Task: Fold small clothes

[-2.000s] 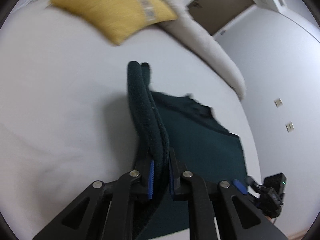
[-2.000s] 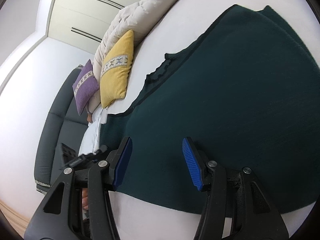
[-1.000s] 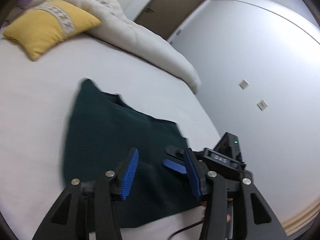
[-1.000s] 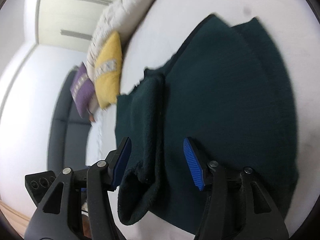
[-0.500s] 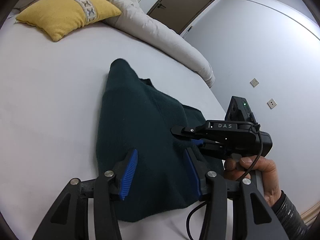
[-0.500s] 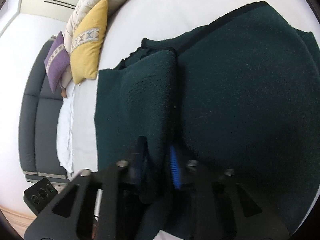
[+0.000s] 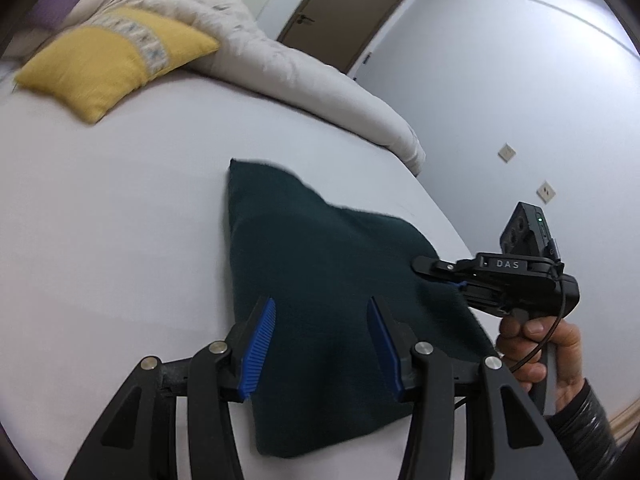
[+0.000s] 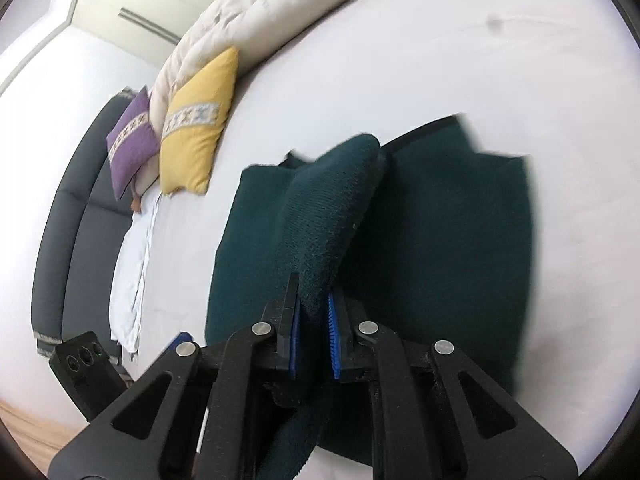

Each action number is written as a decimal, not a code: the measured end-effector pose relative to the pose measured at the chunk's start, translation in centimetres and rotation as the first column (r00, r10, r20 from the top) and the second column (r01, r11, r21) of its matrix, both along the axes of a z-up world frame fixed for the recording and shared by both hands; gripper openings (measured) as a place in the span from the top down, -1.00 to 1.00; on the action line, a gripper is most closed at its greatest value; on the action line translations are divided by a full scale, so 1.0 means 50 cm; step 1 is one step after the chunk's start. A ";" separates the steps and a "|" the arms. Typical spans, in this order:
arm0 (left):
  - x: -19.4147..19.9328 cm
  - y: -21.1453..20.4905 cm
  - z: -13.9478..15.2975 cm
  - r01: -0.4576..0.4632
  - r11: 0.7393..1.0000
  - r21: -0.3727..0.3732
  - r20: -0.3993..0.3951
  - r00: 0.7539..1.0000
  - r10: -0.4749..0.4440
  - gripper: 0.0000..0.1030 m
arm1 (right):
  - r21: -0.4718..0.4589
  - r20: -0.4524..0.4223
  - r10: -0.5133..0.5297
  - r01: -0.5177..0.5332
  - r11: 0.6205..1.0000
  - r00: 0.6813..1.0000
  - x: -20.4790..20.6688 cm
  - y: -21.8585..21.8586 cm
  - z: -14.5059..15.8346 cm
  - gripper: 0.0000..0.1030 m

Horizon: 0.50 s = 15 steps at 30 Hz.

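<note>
A dark green knitted garment (image 7: 320, 288) lies on the white bed (image 7: 120, 220), partly folded. My left gripper (image 7: 320, 348) is open and empty, hovering over the garment's near edge. My right gripper (image 8: 314, 344) is shut on a raised fold of the garment (image 8: 332, 216), lifting it off the rest of the cloth. In the left wrist view the right gripper (image 7: 452, 280) sits at the garment's right edge, held by a hand.
A yellow cushion (image 7: 112, 60) and a rolled cream duvet (image 7: 312, 80) lie at the far side of the bed. A purple cushion (image 8: 132, 140) and a dark sofa (image 8: 76, 208) stand beyond. The bed's edge runs to the right (image 7: 448, 216).
My left gripper let go of the garment fold and opened. My right gripper closed on a fold of the garment and has lifted it.
</note>
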<state>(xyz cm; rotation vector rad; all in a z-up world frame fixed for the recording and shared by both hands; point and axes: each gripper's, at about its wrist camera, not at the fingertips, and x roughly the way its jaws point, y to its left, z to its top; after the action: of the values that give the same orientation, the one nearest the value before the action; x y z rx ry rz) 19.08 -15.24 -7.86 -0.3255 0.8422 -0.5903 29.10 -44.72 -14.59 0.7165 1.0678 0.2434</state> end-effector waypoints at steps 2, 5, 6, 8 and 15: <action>0.011 -0.031 0.011 0.020 0.999 0.034 0.023 1.000 -0.020 0.02 | -0.002 0.001 -0.025 0.025 1.000 1.000 -0.015 -0.042 0.006 0.81; 0.028 -0.075 0.022 0.047 0.997 0.065 0.043 0.998 -0.049 0.02 | 0.008 0.003 -0.050 0.050 0.999 0.999 -0.037 -0.096 0.009 0.81; 0.033 -0.096 0.024 0.055 0.995 0.083 0.057 0.997 -0.060 0.02 | 0.008 0.003 -0.052 0.052 0.999 0.999 -0.045 -0.108 0.007 0.81; 0.043 -0.128 0.022 0.073 0.991 0.115 0.066 0.995 -0.081 -0.03 | 0.016 0.001 -0.061 0.061 0.998 0.998 -0.055 -0.129 -0.006 0.81; 0.094 -0.205 -0.092 0.087 0.952 0.295 0.007 0.996 -0.093 -0.05 | 0.169 -0.042 -0.186 0.191 0.967 0.982 -0.103 -0.209 -0.169 0.73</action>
<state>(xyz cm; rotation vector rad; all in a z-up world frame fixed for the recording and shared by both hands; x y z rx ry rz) 23.81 -25.47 -12.49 -0.0090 0.9146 -0.5430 23.96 -55.15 -23.05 0.9738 1.0033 0.1645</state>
